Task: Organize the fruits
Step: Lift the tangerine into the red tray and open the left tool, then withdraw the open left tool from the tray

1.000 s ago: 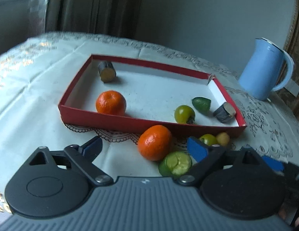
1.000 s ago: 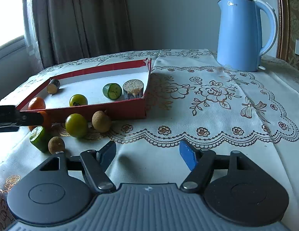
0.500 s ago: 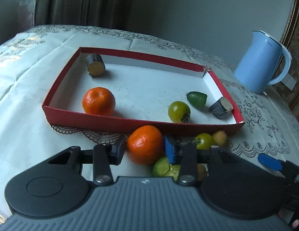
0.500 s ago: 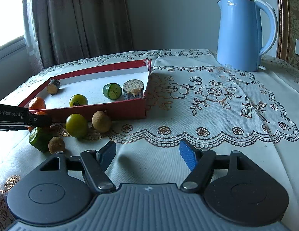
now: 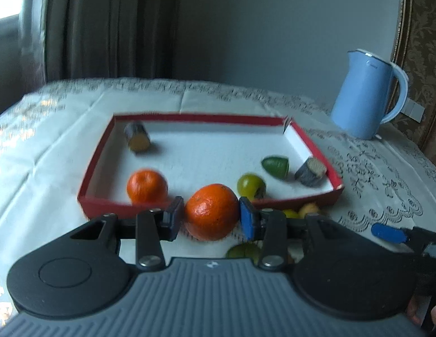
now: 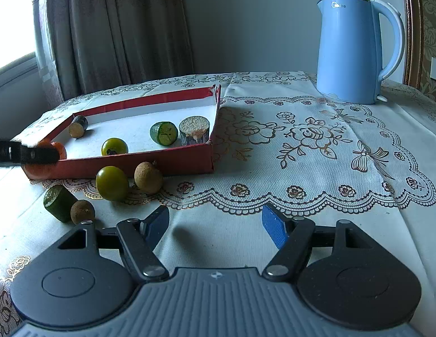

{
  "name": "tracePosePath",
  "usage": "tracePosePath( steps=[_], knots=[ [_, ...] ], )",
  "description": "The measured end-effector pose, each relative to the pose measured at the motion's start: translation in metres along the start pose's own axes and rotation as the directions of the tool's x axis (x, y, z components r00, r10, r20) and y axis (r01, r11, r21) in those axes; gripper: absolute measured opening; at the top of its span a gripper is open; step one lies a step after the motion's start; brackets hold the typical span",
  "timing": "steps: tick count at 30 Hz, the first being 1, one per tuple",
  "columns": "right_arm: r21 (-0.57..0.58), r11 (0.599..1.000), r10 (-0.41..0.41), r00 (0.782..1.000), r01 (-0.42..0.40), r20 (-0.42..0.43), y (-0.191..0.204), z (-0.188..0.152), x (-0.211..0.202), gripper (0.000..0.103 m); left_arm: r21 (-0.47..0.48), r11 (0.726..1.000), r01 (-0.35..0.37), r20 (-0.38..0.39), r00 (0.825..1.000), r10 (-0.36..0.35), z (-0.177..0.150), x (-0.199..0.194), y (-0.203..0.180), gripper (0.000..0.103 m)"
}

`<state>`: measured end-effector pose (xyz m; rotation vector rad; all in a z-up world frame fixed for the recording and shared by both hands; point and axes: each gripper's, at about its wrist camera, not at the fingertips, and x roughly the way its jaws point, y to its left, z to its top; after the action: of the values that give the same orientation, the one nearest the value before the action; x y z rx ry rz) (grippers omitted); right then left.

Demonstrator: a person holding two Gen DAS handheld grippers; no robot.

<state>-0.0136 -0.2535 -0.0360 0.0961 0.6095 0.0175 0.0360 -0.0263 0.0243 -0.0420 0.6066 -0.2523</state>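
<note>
Between the pads of the left hand-held gripper (image 5: 211, 218) sits an orange mandarin (image 5: 211, 212), clamped on both sides after the jaws have just been closing on it; it hangs just in front of the near wall of the red tray (image 5: 95, 156), clear of the cloth. The right hand-held gripper (image 6: 215, 223) rests with its jaws apart and nothing between them, over bare lace cloth well to the right of the fruit.

Inside the tray the left wrist view shows a second mandarin (image 5: 147, 186), a green tomato (image 5: 250, 184), a cut green fruit half (image 5: 275, 166) and two cut stubs, one at the far left corner (image 5: 137, 139) and one at the near right corner (image 5: 310, 172). That view hides most of what lies outside the tray behind the gripper body. The right wrist view shows these loose pieces plainly: a green tomato on the cloth (image 6: 112, 183), a brown longan (image 6: 148, 177) just beside it, a green cylinder piece (image 6: 59, 202) and a smaller longan (image 6: 82, 211) touching it. The left gripper's finger enters that view at the far left edge, in front of the orange.

The tabletop (image 6: 316, 146) is covered with a white lace cloth patterned with flowers. A blue kettle (image 6: 350, 50) stands at the far right, with brown curtains (image 6: 113, 28) and a grey wall behind.
</note>
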Motion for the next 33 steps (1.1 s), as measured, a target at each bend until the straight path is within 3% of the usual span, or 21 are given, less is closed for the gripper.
tracePosePath(
  steps=[4,10,18,22,24,26,28,33],
  knots=[
    [0.001,1.000,0.000,1.000,0.000,0.000,0.000,0.000,0.000,0.072,0.023,0.999,-0.031,0.042,0.999,0.030,0.020,0.014,-0.001,0.039],
    [-0.002,1.000,-0.001,1.000,0.001,-0.001,0.000,0.000,0.000,0.072,0.018,0.997,-0.071,0.044,0.997,0.070,0.035,0.052,0.000,0.039],
    [-0.002,1.000,0.001,1.000,-0.001,-0.001,0.001,0.000,-0.001,0.073,0.005,0.991,-0.134,-0.030,0.990,0.134,0.039,0.099,0.007,0.039],
    [-0.004,1.000,0.001,1.000,-0.001,-0.003,0.001,0.000,-0.001,0.074,0.007,0.986,-0.164,-0.029,0.986,0.164,0.037,0.109,0.011,0.040],
    [-0.005,1.000,0.001,1.000,-0.001,-0.003,0.002,0.000,-0.001,0.074,0.010,0.984,-0.177,-0.026,0.984,0.178,0.037,0.110,0.011,0.047],
    [-0.005,1.000,0.001,1.000,-0.001,-0.003,0.002,0.000,-0.001,0.075,0.007,0.981,-0.193,-0.021,0.981,0.193,0.035,0.110,0.012,0.071],
    [-0.004,1.000,0.001,1.000,-0.001,-0.003,0.002,0.000,-0.001,0.075,0.009,0.979,-0.203,-0.003,0.979,0.203,0.034,0.105,0.013,0.083],
    [-0.005,1.000,0.001,1.000,-0.001,-0.003,0.003,0.000,-0.002,0.075,0.041,0.976,-0.213,0.061,0.976,0.210,0.033,0.075,0.013,0.088]
  ],
)
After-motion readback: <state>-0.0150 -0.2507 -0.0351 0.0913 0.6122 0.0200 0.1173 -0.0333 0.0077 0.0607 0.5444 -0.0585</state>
